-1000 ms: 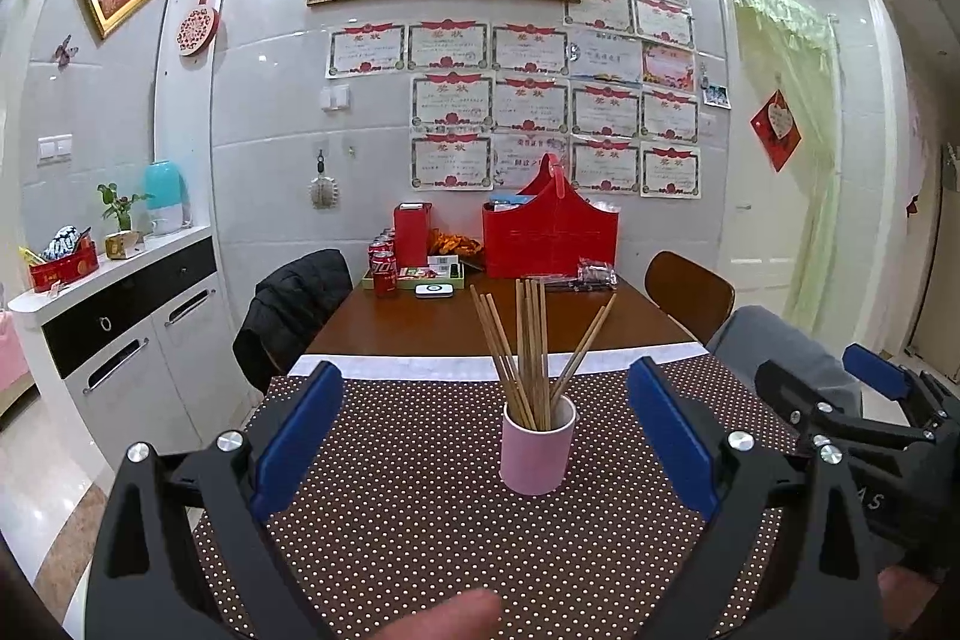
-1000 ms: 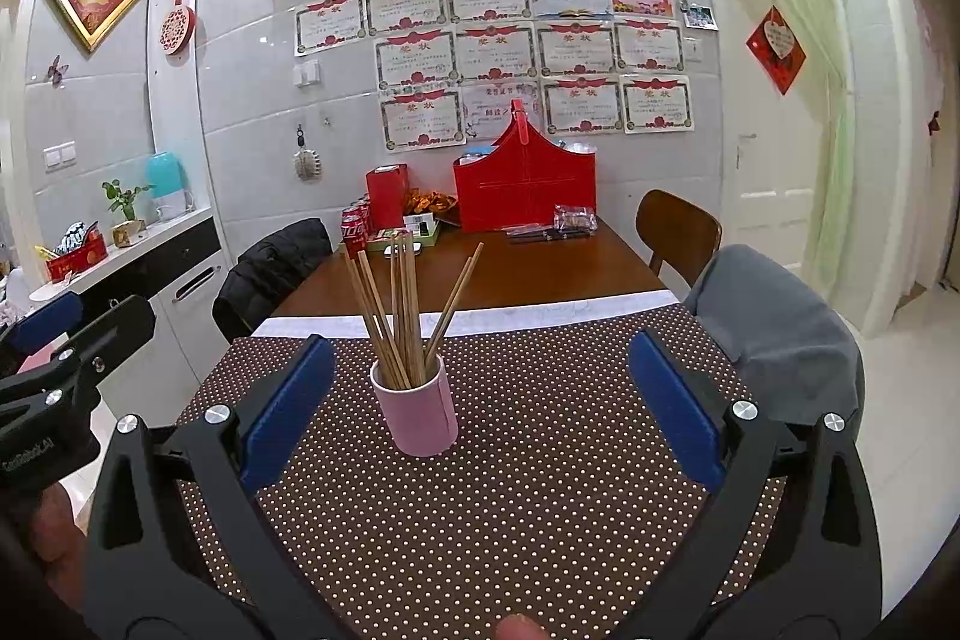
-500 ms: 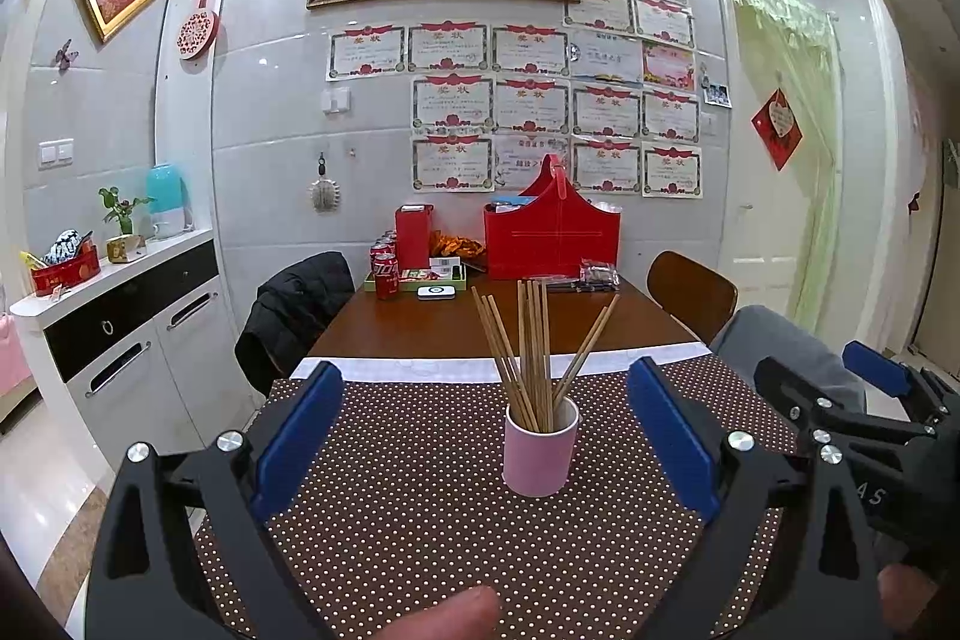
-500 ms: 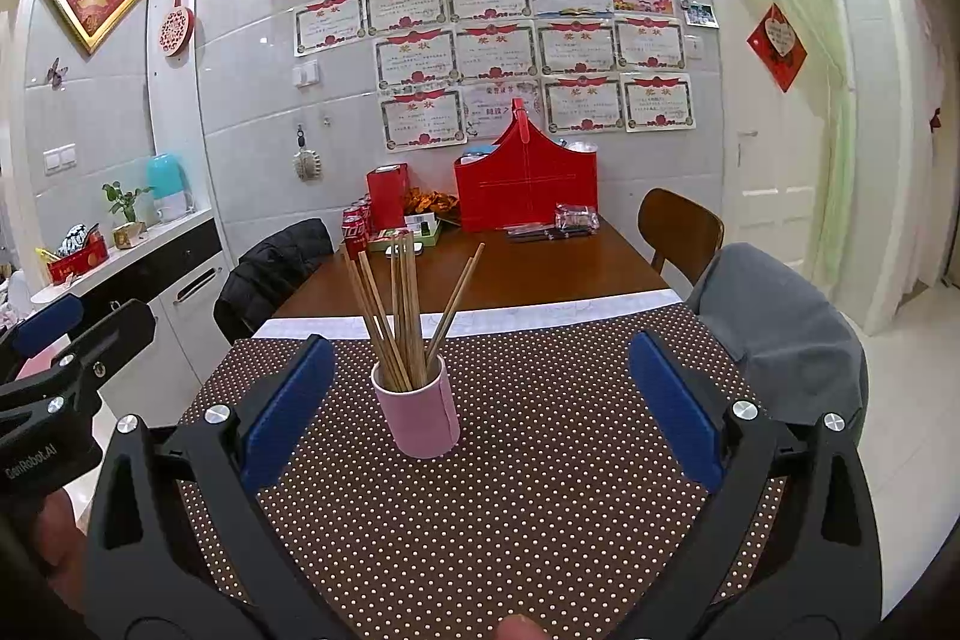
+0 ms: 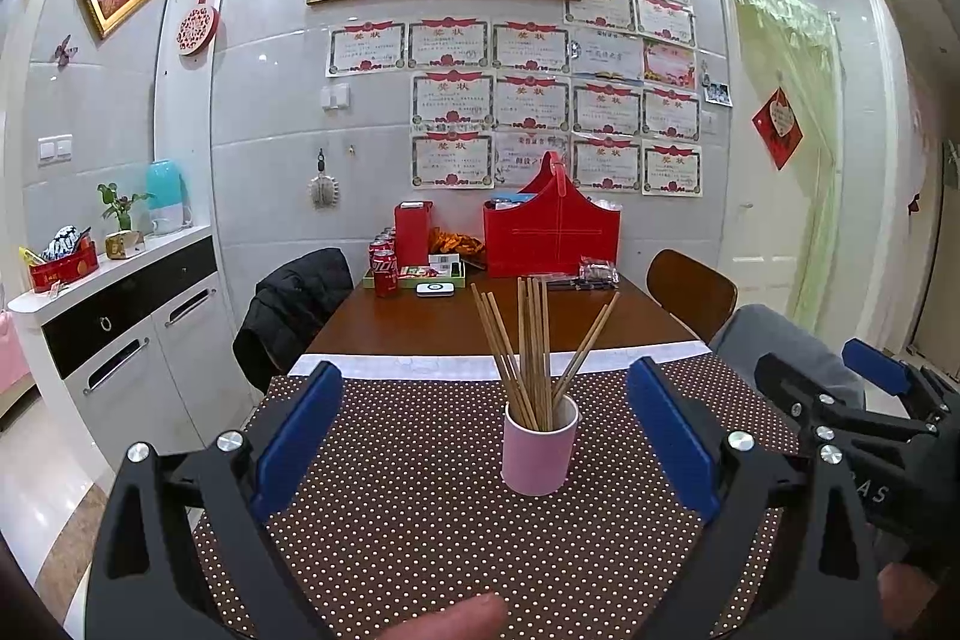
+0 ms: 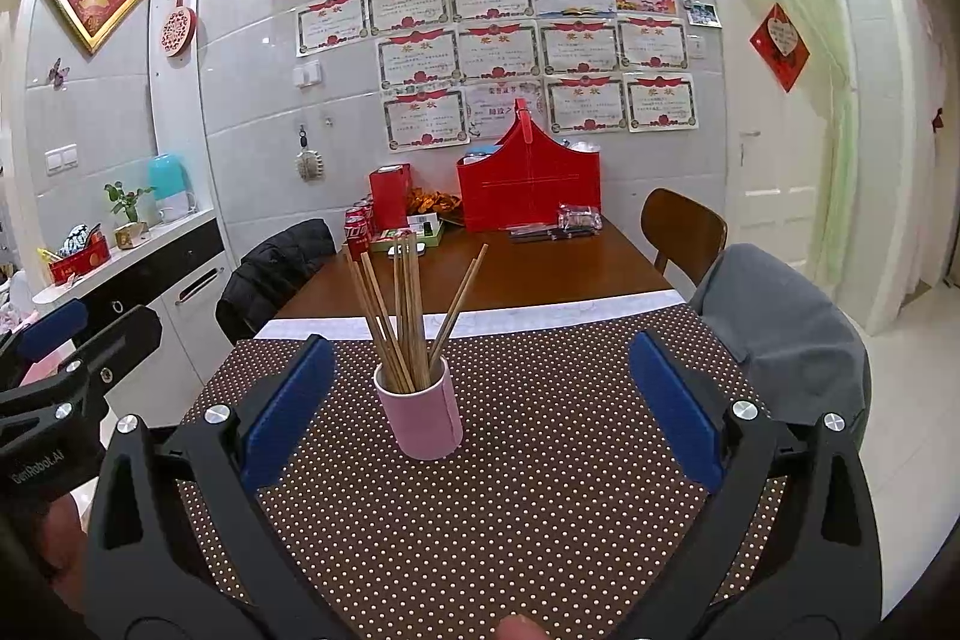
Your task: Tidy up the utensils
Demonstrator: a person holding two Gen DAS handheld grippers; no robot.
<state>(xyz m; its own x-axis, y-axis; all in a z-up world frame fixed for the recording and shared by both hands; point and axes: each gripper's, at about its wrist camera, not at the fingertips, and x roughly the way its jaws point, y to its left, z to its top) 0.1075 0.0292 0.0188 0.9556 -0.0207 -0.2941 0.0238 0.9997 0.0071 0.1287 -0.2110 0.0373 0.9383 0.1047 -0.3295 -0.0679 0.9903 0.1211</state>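
A pink cup point(image 5: 539, 451) stands upright on the brown dotted tablecloth point(image 5: 420, 508) and holds several wooden chopsticks point(image 5: 531, 346). My left gripper point(image 5: 486, 436) is open and empty, held back from the cup, which sits between its blue pads point(image 5: 297, 439). In the right wrist view the cup point(image 6: 423, 415) with its chopsticks point(image 6: 408, 310) stands left of centre. My right gripper point(image 6: 480, 400) is open and empty, also short of the cup. The right gripper shows at the right edge of the left wrist view point(image 5: 864, 430).
A red basket point(image 5: 549, 235), a red box point(image 5: 413, 232), cola cans point(image 5: 384, 271) and a phone point(image 5: 435, 289) sit at the table's far end. Chairs stand on both sides: one with a black jacket point(image 5: 294, 304), one with a grey cloth point(image 6: 780, 334). A white cabinet point(image 5: 120, 334) is left.
Both views have shifted only slightly; the cup sits a touch further right in the left wrist view. Both grippers stay open.
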